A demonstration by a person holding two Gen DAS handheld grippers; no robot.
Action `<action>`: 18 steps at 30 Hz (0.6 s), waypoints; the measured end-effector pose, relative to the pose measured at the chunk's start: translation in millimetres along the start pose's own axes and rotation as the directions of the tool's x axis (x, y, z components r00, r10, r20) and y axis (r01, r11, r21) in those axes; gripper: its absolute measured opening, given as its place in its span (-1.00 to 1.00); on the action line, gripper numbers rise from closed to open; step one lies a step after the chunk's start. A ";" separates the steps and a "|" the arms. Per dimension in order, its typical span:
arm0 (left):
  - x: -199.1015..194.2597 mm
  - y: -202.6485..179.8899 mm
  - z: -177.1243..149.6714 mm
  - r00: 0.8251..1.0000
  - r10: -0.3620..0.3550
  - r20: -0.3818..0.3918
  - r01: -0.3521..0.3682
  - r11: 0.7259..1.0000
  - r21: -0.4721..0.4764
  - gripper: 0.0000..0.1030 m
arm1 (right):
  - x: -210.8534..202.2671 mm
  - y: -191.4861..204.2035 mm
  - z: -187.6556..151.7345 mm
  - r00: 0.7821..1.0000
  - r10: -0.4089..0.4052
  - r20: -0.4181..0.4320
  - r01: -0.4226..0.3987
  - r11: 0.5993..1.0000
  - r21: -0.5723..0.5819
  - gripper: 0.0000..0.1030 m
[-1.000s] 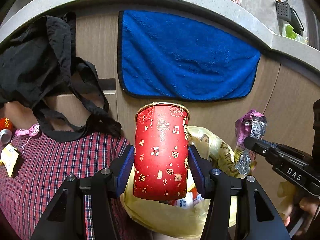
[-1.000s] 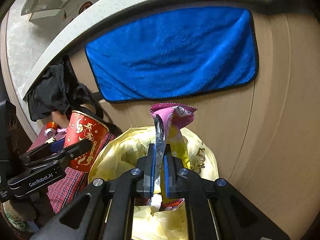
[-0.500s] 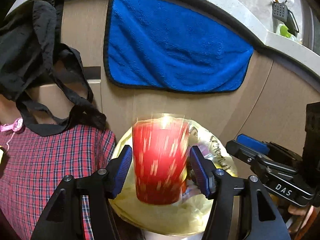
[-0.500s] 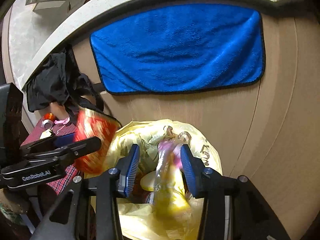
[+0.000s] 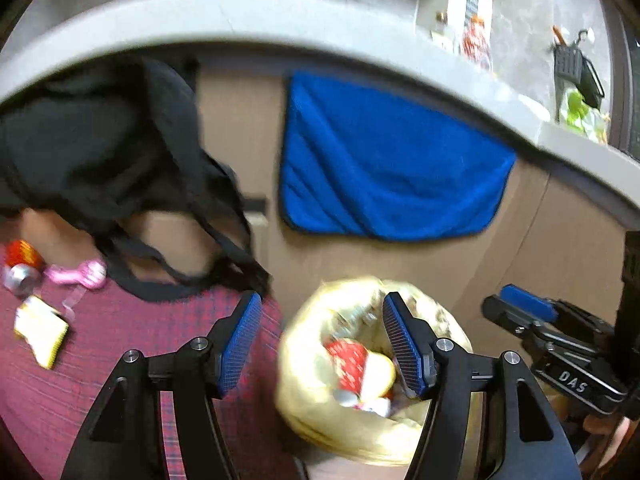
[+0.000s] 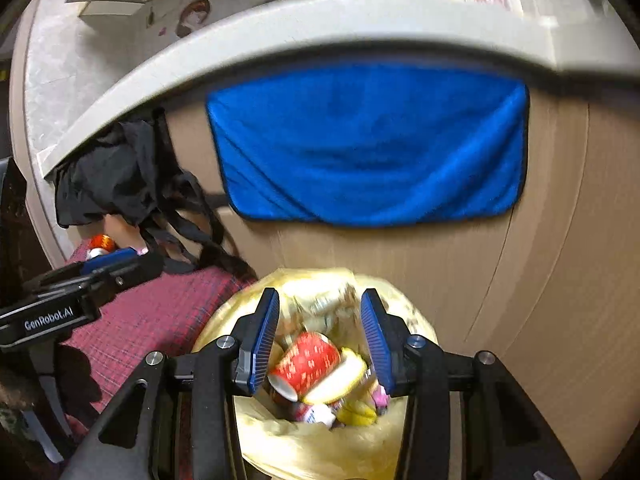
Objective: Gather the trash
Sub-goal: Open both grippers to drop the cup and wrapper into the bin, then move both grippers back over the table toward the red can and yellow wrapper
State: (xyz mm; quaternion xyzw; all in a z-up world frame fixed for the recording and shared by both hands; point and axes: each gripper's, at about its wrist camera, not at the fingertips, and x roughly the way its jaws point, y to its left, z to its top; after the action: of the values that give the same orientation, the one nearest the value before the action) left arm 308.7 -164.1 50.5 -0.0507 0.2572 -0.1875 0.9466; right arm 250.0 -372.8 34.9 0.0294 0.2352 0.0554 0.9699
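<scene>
My left tongs (image 5: 322, 342) stand spread wide with nothing between the blue pads, hanging over the near rim of the yellow trash bag (image 5: 320, 424). My right tongs (image 6: 320, 336) are also released and empty, parted directly above the bag's open mouth; in the left wrist view they show at the right edge, just beside the bag. The red paper cup (image 6: 306, 362) lies on its side inside the bag, its open end tipped toward me, resting among other rubbish: a yellow wrapper (image 6: 342, 376) touching it and a small white bottle-like piece just below, too blurred to name. The bag sits against the wooden cabinet front (image 6: 520, 300), under the blue towel (image 6: 368, 148) that hangs flat on it. Left of the bag is a surface covered in red plaid cloth (image 5: 120, 352), with a small can (image 5: 20, 268), a pink item (image 5: 80, 274) and a yellow packet (image 5: 40, 330) lying on it, well apart from the bag. A black garment (image 5: 100, 160) hangs from the grey countertop edge (image 5: 240, 12) above that cloth. Both views are smeared by motion.
</scene>
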 end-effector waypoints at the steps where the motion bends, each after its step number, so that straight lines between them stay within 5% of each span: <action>1: -8.4 4.2 4.3 1.000 0.009 0.016 -0.009 1.000 0.001 0.24 | -5.5 5.2 4.8 1.000 -0.003 0.018 0.003 1.000 -0.010 -0.22; 7: -71.3 42.1 27.1 0.988 0.085 0.129 -0.085 0.996 -0.005 0.24 | -40.6 51.3 38.6 0.993 0.019 0.117 -0.011 0.998 -0.066 -0.17; 18: -149.1 136.9 28.6 0.956 0.226 0.189 -0.218 0.974 -0.065 0.25 | -32.3 159.3 68.9 0.980 0.161 0.114 -0.147 0.982 -0.115 -0.16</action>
State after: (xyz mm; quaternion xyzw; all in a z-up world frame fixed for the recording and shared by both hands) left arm 249.2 19.3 118.6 -0.0600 0.1714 -0.0685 0.9810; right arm 238.3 -220.8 123.9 -0.0005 0.1687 0.1408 0.9756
